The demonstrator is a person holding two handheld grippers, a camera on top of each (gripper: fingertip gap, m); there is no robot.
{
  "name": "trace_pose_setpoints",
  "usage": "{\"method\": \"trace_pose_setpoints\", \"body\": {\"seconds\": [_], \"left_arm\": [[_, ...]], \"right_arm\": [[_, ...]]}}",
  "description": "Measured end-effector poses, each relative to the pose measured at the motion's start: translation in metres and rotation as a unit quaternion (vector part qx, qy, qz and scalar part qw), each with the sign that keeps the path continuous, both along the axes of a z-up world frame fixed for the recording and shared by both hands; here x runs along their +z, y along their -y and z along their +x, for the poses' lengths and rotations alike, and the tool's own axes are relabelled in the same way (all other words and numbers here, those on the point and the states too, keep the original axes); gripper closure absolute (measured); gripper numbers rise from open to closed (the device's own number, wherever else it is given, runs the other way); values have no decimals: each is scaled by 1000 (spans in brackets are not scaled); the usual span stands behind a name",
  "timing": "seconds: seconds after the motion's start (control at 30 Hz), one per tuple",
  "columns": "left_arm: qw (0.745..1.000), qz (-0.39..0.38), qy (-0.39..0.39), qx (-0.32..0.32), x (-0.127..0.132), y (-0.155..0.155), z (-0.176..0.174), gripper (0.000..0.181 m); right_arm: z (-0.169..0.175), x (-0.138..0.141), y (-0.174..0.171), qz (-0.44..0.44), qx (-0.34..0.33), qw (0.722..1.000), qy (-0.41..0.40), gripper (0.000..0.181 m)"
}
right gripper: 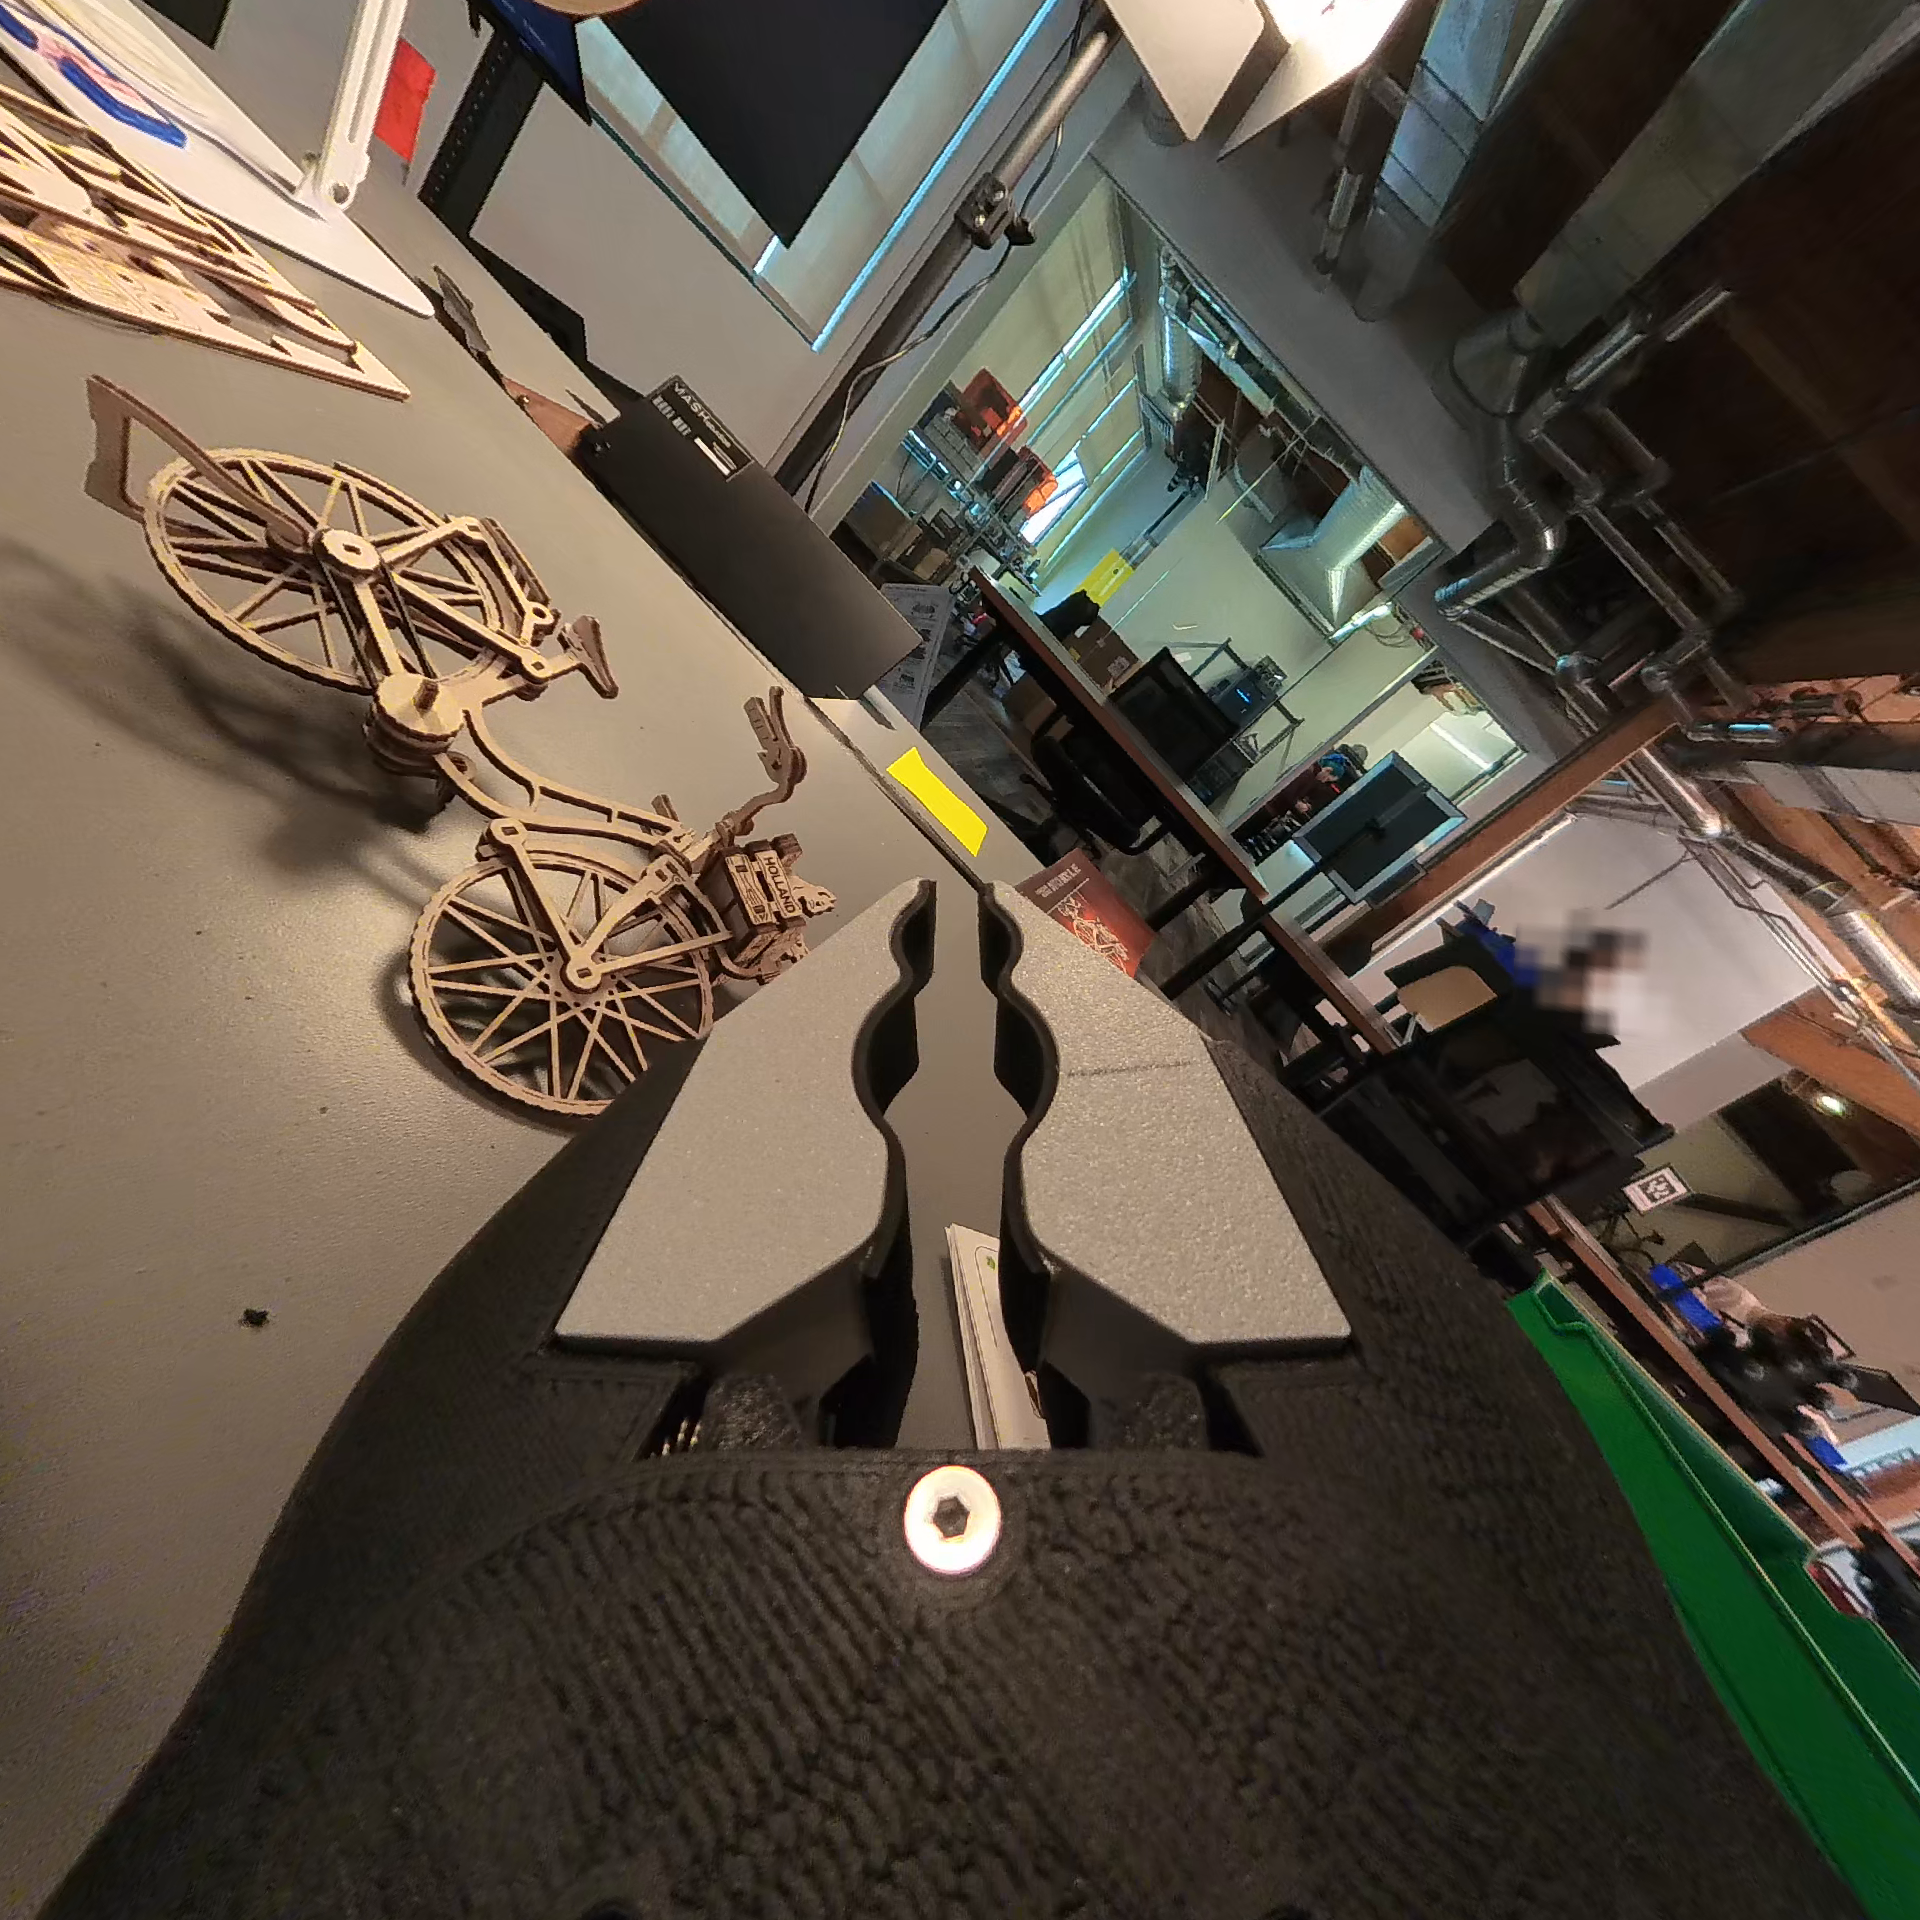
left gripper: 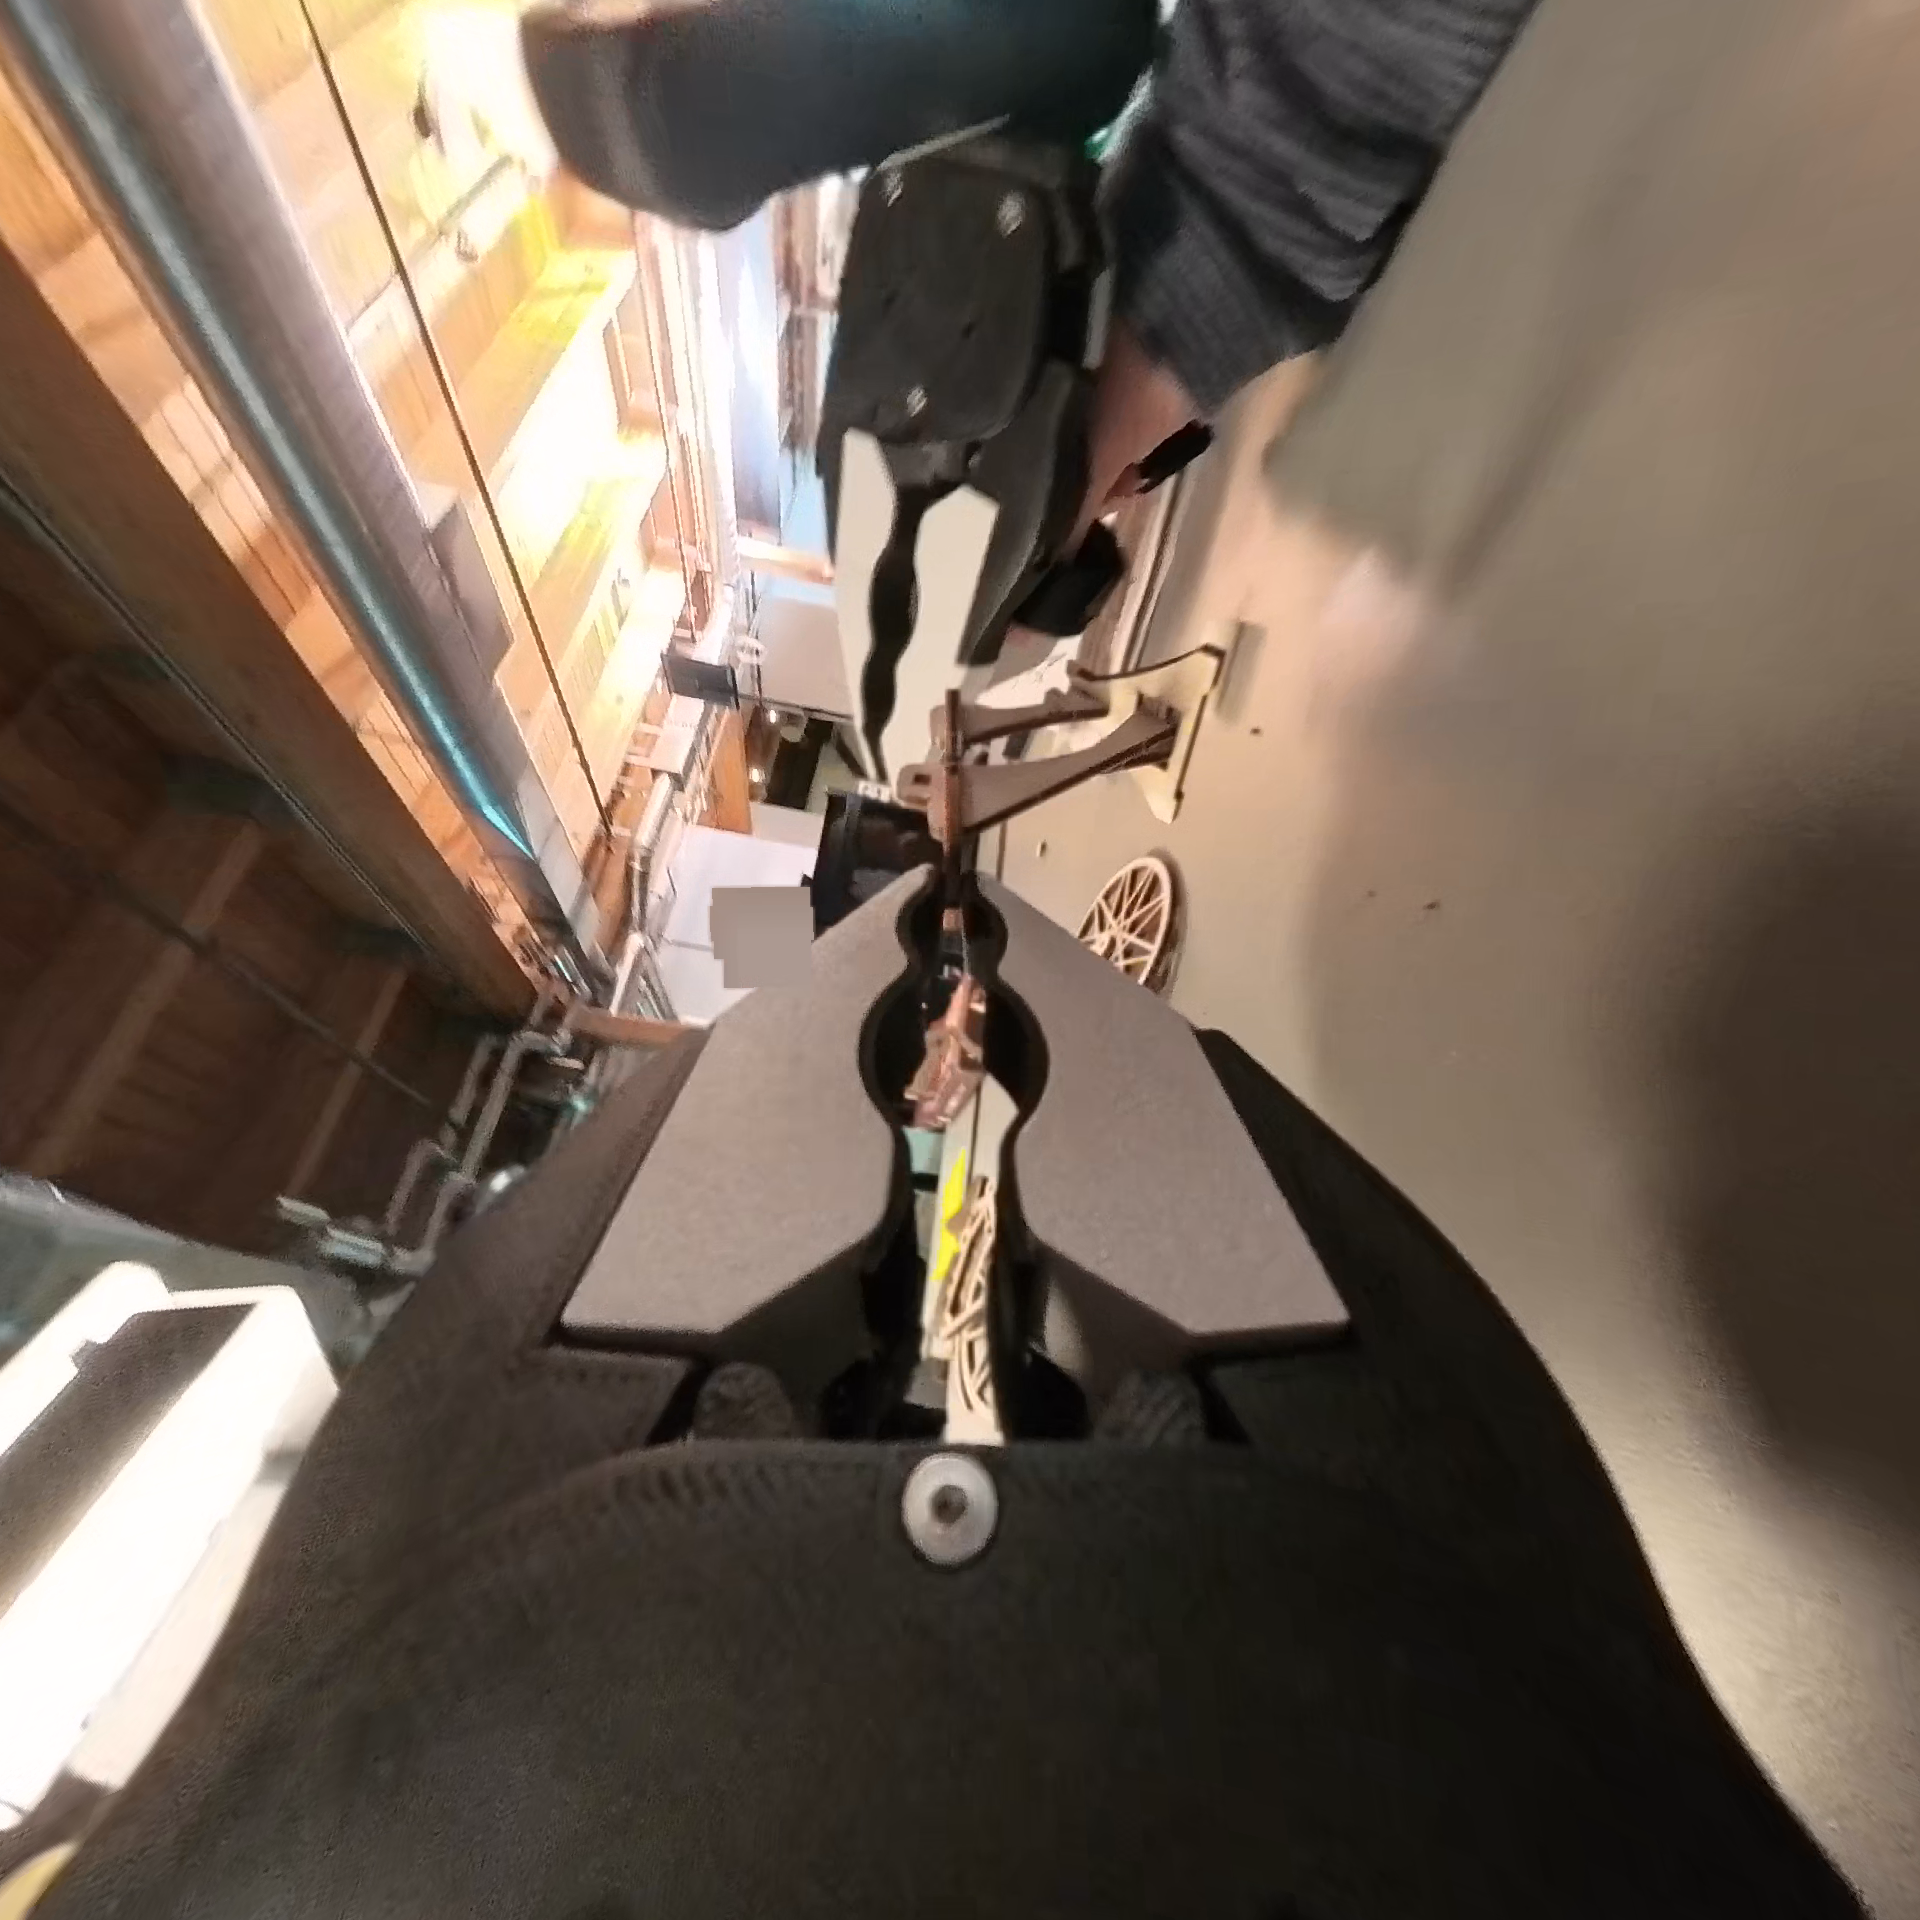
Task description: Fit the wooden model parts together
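Left wrist view – gripper: the left gripper [left gripper: 948, 904] has its jaws drawn almost together, pinching a thin dark wooden part [left gripper: 951, 831] edge-on between the tips; a small brownish wooden piece [left gripper: 948, 1049] shows in the round gap farther back, though I cannot tell whether it is one with the thin part.
Left wrist view – model: the held part runs straight ahead into the wooden frame pieces [left gripper: 1049, 743] standing off the grey table [left gripper: 1558, 727], so the gripper seems to be steadying the assembly itself.
Left wrist view – loose part: a spoked wheel [left gripper: 1130, 920] lies flat on the table just to the right of the fingertips.
Left wrist view – other tool: the right gripper [left gripper: 883, 634] hangs beyond the frame pieces, pale fingers pointing back toward them, a sleeved arm [left gripper: 1268, 177] behind it.
Right wrist view – gripper: its jaws stand slightly apart, a narrow gap with nothing in it.
Right wrist view – model: the wooden bicycle [right gripper: 457, 748] lies on its side to the left of and beyond the fingertips, long axis slanting from the far wheel [right gripper: 312, 566] to the near wheel [right gripper: 566, 982]; that near wheel and the little crate [right gripper: 764, 899] are nearest.
Right wrist view – spare stock: cut-out sheets [right gripper: 156, 270] lie far left.
Key relation: I'd judge that the right gripper must swing left to reach anything.
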State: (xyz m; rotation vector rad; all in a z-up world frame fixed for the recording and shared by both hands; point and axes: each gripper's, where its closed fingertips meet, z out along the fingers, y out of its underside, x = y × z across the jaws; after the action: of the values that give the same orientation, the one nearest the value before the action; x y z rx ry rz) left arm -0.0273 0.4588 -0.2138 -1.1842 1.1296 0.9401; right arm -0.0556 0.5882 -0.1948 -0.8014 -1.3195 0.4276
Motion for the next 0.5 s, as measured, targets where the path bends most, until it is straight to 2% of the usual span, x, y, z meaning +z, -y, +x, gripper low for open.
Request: {"method": "trace_pose_setpoints", "body": {"seconds": [0.17, 0.5], "left_arm": [[1000, 1, 26, 8, 3, -1, -7, 180], [1000, 2, 12, 5, 2, 0, -4, 179]], "right_arm": [[0, 0, 0, 0, 0, 1000, 1, 175], [0, -1, 0, -2, 1, 1000, 1, 175]]}}
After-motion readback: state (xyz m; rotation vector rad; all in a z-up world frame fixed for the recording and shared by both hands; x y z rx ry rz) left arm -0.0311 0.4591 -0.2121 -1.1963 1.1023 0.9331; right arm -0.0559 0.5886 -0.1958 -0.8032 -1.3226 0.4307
